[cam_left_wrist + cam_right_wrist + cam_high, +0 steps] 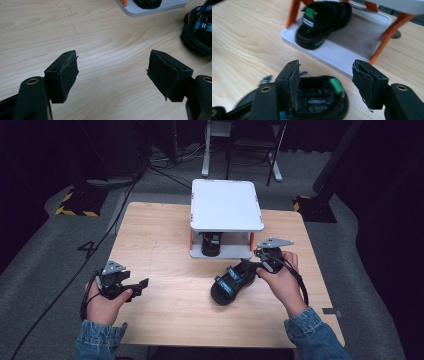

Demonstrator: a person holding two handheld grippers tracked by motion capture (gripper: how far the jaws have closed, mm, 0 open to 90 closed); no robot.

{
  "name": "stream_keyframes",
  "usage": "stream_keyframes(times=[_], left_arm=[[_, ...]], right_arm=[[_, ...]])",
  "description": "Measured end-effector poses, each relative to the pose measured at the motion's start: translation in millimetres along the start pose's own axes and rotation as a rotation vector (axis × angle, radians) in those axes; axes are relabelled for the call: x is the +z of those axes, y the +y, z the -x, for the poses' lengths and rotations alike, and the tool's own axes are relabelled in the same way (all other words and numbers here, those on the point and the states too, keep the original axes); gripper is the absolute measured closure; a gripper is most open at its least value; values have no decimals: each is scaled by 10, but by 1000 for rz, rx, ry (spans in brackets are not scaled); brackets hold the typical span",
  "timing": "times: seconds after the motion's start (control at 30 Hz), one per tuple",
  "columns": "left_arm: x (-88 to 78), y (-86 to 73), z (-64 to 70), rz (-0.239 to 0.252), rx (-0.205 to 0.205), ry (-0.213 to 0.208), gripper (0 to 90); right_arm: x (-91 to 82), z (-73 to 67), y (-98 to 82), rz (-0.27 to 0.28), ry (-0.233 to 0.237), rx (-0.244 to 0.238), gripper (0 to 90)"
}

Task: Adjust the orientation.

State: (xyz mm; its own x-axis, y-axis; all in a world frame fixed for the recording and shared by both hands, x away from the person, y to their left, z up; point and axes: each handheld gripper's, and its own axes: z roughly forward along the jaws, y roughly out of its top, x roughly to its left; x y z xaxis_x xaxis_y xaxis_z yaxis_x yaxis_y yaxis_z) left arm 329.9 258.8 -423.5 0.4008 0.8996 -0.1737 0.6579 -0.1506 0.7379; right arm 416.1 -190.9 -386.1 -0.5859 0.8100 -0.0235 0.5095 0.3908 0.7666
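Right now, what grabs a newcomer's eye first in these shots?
The white two-tier rack at the table's far middle, with one black sandal tucked on its lower shelf. A second sandal lies on the table in front of it, right by the open right gripper. The left gripper is open over bare wood at the near left.

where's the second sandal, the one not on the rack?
In the high view the loose sandal lies on the table, right of centre, just in front of the white two-tier rack and directly beside the right gripper.
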Motion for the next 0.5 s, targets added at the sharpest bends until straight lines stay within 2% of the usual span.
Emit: stream_keyframes(times=[0.2,0.3,0.37,0.4,0.5], left_arm=[[-19,-31,-18,-4,-6,6,244],[-28,-37,-23,-1,-5,7,244],[-33,-36,-25,-1,-6,7,245],[-32,-37,-25,-1,-11,9,245],[-18,-30,-27,-2,-6,8,245]], right_arm=[[169,119,-82,-70,-12,-14,454],[272,172,-112,-104,-27,-51,632],[278,187,-119,-97,7,-25,804],[264,190,-116,-93,12,-12,839],[199,186,-101,-123,2,24,863]])
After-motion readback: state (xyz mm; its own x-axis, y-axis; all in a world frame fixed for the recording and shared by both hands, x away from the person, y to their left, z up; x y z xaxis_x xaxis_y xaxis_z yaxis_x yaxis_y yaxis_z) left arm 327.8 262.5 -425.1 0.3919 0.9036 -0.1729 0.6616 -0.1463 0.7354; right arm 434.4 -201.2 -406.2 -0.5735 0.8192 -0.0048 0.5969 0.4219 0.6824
